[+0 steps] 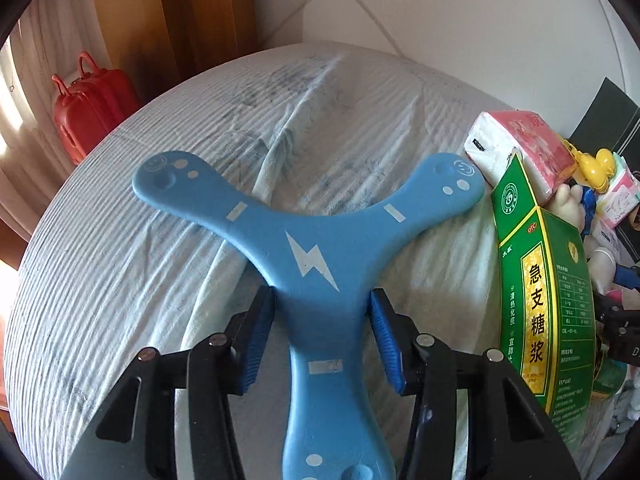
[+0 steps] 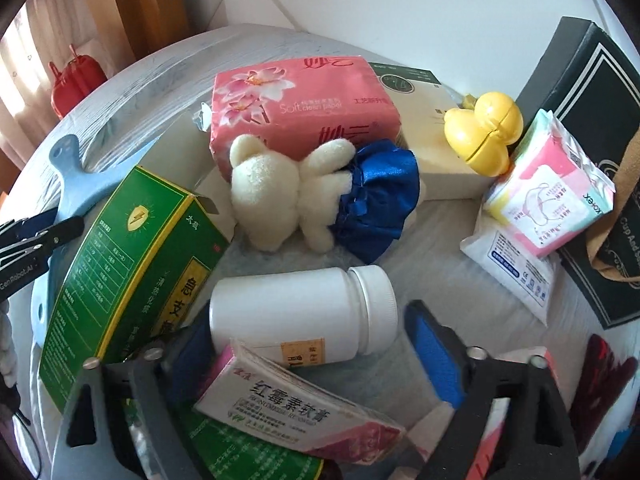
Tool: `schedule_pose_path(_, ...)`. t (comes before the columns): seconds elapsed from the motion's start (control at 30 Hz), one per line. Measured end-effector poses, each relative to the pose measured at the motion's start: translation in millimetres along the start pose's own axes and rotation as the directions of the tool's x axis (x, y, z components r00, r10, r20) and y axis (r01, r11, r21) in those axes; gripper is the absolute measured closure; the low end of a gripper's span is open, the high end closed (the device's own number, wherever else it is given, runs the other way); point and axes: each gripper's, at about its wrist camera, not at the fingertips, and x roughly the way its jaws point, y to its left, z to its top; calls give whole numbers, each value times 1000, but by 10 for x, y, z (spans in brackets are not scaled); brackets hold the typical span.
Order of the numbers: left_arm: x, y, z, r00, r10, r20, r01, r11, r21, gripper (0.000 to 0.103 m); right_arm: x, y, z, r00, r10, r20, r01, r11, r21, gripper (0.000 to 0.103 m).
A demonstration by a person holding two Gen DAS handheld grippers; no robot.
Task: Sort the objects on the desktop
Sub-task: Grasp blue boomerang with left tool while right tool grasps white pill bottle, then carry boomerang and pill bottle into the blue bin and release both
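A blue three-armed boomerang with a white lightning bolt lies on the striped cloth. My left gripper is shut on it, one blue pad against each side of the arm nearest me, just below the hub. In the right wrist view a white plastic bottle lies on its side between the fingers of my right gripper. Those jaws stand open, and a gap shows between the right pad and the bottle's cap. A white and pink medicine box leans in front of the bottle, low between the fingers.
A green medicine box lies to the left of the bottle. Behind are a cream plush toy in a blue dress, a pink tissue pack and a yellow duck. Pad packets lean on a black box. A red case stands on the floor.
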Motion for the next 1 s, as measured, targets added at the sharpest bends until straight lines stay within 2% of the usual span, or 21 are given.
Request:
schedule_pose_path(0.17, -349, -15, -8, 997, -26, 79, 26, 1000, 1, 56, -225, -28, -45, 997, -13, 75, 11, 1000, 27, 24)
schedule_pose_path(0.47, -1261, -135, -93, 973, -92, 214, 89, 996, 21, 56, -1107, 40, -226, 973, -44, 227, 28, 997, 73, 24)
schedule_pose_path(0.77, -2238, -439, -321, 933, -213, 289, 186, 975, 119, 56, -2106, 189, -595, 927, -113, 357, 76, 990, 116, 24)
schedule_pose_path(1.0, -2969, -781, -603, 883, -329, 334, 265, 938, 225, 56, -3007, 143, -1174, 876, -218, 430, 137, 968, 211, 24)
